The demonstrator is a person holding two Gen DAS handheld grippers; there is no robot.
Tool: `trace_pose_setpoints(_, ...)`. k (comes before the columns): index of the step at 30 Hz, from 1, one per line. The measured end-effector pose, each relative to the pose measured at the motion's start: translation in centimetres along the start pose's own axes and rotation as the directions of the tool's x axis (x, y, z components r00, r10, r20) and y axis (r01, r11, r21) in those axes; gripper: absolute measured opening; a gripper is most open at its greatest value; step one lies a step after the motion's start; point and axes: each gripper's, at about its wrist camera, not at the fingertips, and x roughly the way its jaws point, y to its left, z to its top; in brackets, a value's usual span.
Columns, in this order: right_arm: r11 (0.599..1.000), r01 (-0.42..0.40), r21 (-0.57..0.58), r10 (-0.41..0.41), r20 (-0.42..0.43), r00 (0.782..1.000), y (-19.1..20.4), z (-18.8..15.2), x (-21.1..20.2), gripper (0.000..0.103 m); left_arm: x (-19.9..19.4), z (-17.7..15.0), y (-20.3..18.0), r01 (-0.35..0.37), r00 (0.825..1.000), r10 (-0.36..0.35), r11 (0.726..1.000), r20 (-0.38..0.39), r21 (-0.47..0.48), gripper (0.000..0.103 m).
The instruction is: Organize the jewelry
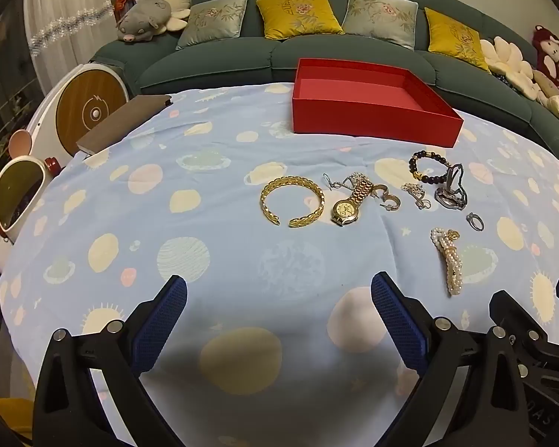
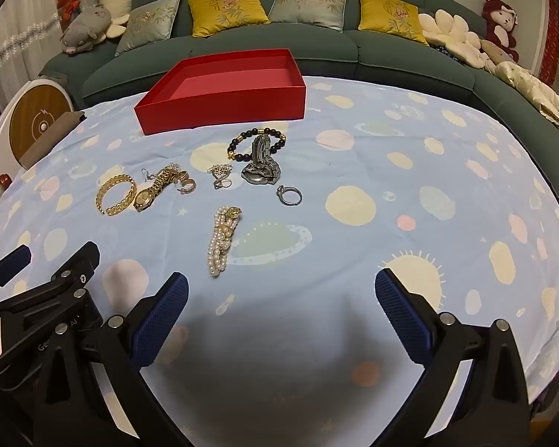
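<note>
**While both grippers are hovering wide, the jewelry is lying loose in front of the box**

While the left view is putting the jewelry to the right of centre, the right view is placing it to the left, so the cluster is lying between the two cameras. Only the left view is showing the sunglasses-shaped thing (image 1: 16,193) at the worktop's left edge; only the right view is showing a long stretch of bare cloth (image 2: 428,171) out to the right.

The left gripper (image 1: 279,320) is hanging with fingers spread wide and nothing between them. The right gripper (image 2: 281,316) is doing the same, and its neighbour is showing at the lower left of its view.

A pale blue planet-print cloth is covering the worktop. The red box (image 1: 372,119) is sitting open toward the far edge, with nothing visible inside it. Nearer than it, the gold bangle (image 1: 291,201) is lying just beside the gold watch (image 1: 348,205), whose strap is touching a tangle of earrings (image 1: 387,197). The bead bracelet (image 1: 430,167) is touching the steel watch (image 1: 451,192). The ring (image 1: 474,221) is lying apart, and the pearl strand (image 1: 450,260) is lying nearest the grippers.

Behind the worktop a green sofa (image 2: 391,52) with cushions and plush toys is curving round. A brown book (image 1: 125,121) is resting near the far left edge.
</note>
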Motion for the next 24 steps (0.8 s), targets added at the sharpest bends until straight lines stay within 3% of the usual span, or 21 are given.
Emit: trace_pose_setpoints(24,1.000,0.010,-0.022,-0.010,0.019,1.000,0.7,0.2,-0.5,0.098,-0.4,-0.1,0.8,0.000,1.000,0.000,1.000,0.005,-0.013,0.096)
